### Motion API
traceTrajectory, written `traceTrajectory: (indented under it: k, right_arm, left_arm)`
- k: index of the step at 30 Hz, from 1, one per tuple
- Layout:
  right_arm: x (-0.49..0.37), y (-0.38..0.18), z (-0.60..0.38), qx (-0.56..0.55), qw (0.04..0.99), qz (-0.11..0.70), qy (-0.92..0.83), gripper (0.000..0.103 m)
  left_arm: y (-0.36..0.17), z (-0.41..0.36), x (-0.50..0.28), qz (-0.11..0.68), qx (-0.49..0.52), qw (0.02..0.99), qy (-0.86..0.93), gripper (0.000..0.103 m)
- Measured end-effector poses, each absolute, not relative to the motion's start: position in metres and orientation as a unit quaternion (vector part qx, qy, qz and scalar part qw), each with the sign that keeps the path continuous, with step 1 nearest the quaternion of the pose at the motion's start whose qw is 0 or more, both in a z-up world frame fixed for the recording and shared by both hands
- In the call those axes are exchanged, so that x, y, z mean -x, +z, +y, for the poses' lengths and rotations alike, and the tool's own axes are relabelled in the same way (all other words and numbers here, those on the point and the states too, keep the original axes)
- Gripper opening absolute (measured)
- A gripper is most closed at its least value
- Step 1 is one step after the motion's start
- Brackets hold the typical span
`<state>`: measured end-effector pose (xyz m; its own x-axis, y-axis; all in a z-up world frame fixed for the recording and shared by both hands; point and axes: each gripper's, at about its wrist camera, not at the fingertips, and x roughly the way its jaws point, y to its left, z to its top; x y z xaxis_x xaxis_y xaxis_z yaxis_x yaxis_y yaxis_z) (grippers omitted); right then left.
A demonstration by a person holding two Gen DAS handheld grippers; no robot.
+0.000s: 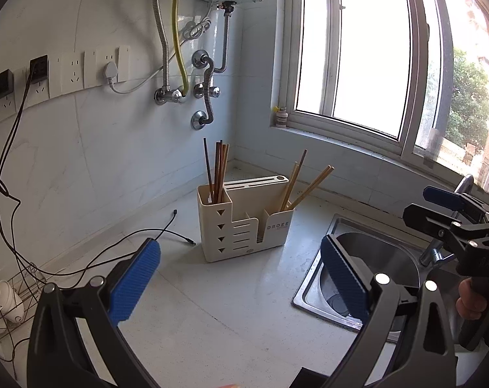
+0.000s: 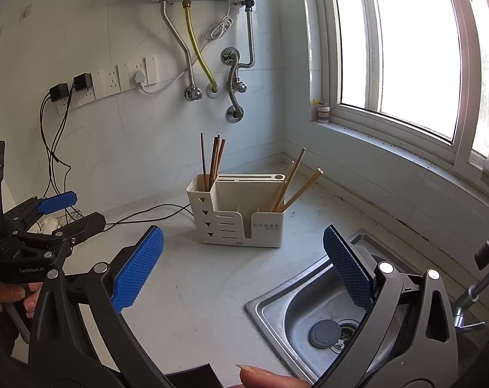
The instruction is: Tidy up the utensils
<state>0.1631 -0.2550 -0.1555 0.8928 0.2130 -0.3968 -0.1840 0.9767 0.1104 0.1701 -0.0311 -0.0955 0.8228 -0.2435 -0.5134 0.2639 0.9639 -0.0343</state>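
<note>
Both tongs hang spread and empty over the near part of the surface (image 1: 212, 307), each held by a hand. Left tongs (image 1: 241, 278) show blue pads wide apart, one pad over the bare surface, the other over the sink's near left corner. Right tongs (image 2: 244, 268) are spread just as wide, their right pad above the sink (image 2: 276, 307). From the left view, the right tongs sit off to the side over the sink, a hand (image 1: 469, 300) gripping their handle; from the right view, the left tongs sit toward the left edge, a hand (image 2: 5, 294) on the grip.

Further back, toward the far corner where wall meets window, stands the cream holder (image 1: 244, 226), upright on the surface, well apart from both tongs. Its tall left compartment carries a bunch of dark and brown chopsticks (image 1: 217, 171) standing nearly upright. Its right compartment carries lighter chopsticks (image 1: 304, 187) leaning out toward the window. The middle slots look empty, though I cannot see to their bottom.

Black cables (image 1: 166, 232) trail across the surface left of the holder. A grey plug (image 2: 323, 334) lies in the sink beside the drain. A small bottle (image 1: 281, 117) stands on the window sill.
</note>
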Motion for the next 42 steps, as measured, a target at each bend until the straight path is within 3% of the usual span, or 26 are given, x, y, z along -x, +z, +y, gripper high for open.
traceTrajectory:
  k: [42]
  right_arm:
    - [-0.175,-0.159,-0.271,-0.037,0.972,0.216,0.079,0.095]
  left_arm:
    - [-0.087,-0.031,-0.178,0.266,-0.004,0.956,-0.122,0.098]
